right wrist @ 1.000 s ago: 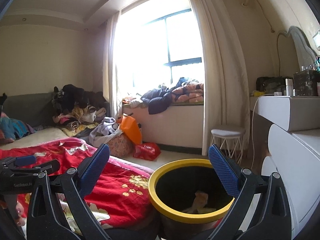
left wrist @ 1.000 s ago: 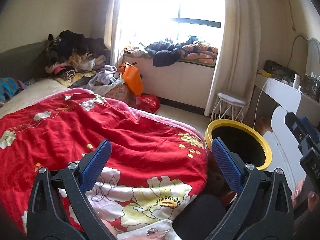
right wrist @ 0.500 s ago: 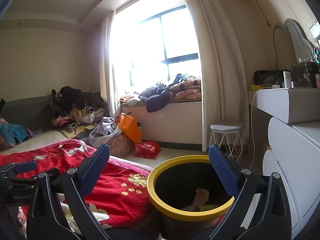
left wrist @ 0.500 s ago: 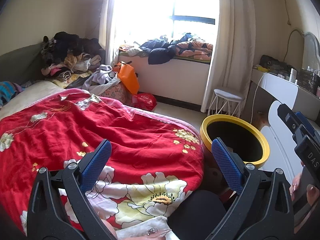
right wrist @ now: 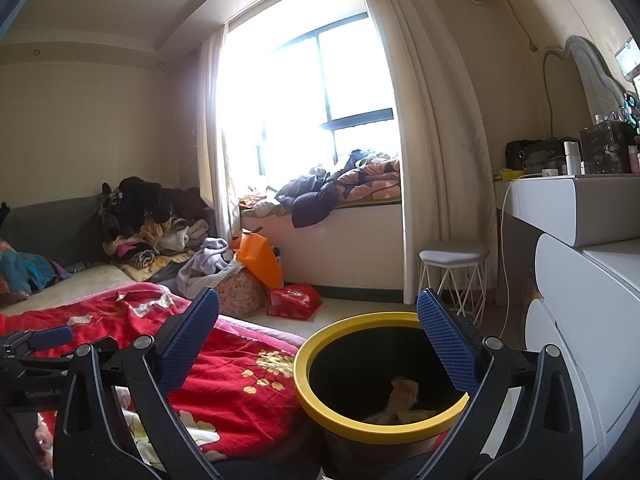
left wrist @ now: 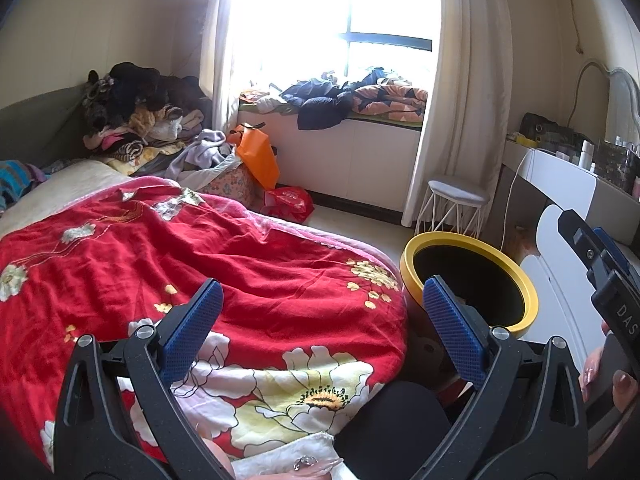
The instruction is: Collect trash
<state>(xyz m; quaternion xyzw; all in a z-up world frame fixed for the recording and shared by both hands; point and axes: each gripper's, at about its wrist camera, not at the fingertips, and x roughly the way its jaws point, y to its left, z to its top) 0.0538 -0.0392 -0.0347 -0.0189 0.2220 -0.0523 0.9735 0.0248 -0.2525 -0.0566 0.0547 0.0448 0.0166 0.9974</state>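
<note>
Your left gripper [left wrist: 318, 320] is spread wide with nothing between its blue pads [left wrist: 192, 326], and it hangs over the red floral blanket [left wrist: 200, 264] that covers the bed. Your right gripper [right wrist: 318, 342] is just as wide and just as empty, and it looks straight down the room over the bin [right wrist: 384, 428], a black tub with a thick yellow rim that stands on the floor hard against the foot of the bed. Inside that bin you can see crumpled paper trash [right wrist: 402, 398] lying at the bottom, pale and tan, toward the right side of the tub. From the left wrist view the bin [left wrist: 468, 280] sits beyond your right-hand pad and its inside is only darkness, so the paper does not show from there. At the right edge of that view your right hand [left wrist: 608, 384] wraps the handle of the other tool, fingernails catching the light. Past the bin stands a small white stool [right wrist: 454, 258] on wire legs, beside the long cream curtain [right wrist: 432, 160]. A white dresser [right wrist: 580, 280] runs along the right wall with bottles on top. On the floor under the window ledge lie an orange bag [right wrist: 258, 258] and a red bag [right wrist: 294, 300], with heaps of clothes [right wrist: 148, 220] piled at the far corner of the bed.
</note>
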